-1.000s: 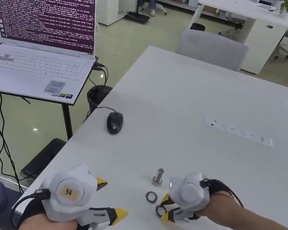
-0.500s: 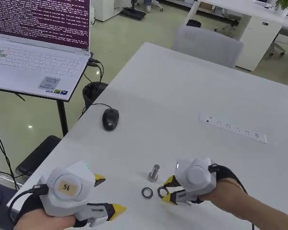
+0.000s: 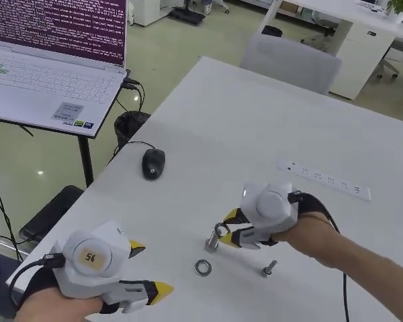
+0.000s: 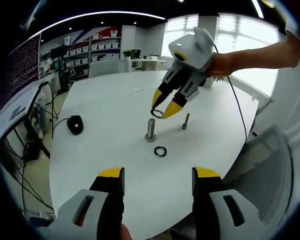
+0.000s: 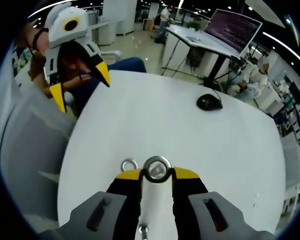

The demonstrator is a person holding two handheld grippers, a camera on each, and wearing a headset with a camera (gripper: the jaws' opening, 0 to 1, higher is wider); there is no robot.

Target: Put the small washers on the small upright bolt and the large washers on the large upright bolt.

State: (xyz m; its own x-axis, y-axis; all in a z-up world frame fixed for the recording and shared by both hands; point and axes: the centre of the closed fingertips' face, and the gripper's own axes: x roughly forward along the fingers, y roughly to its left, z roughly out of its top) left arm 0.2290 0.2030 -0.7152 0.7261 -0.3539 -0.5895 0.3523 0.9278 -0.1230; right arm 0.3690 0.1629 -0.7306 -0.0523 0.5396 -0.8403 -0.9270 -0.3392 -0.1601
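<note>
Nearest me, my left gripper (image 3: 151, 270) hangs with fingers spread and empty; beyond a loose steel ring washer (image 3: 203, 267) on the white worktop (image 3: 255, 134), my right gripper (image 3: 227, 228), raised off the worktop since a second ago, pinches a large steel washer (image 4: 158, 112) just above the vertical large steel upright bolt (image 4: 151, 129).

Two hand-held grippers of matching build.
The left gripper (image 3: 150, 269) and right gripper (image 3: 227, 228) have white angular housings and black jaws with yellow tips. The left housing carries a round tan label (image 3: 90, 257) marked "56". Behind the label is a black glove (image 3: 41, 290), and beside it a thin black cable (image 3: 28, 269).
</note>
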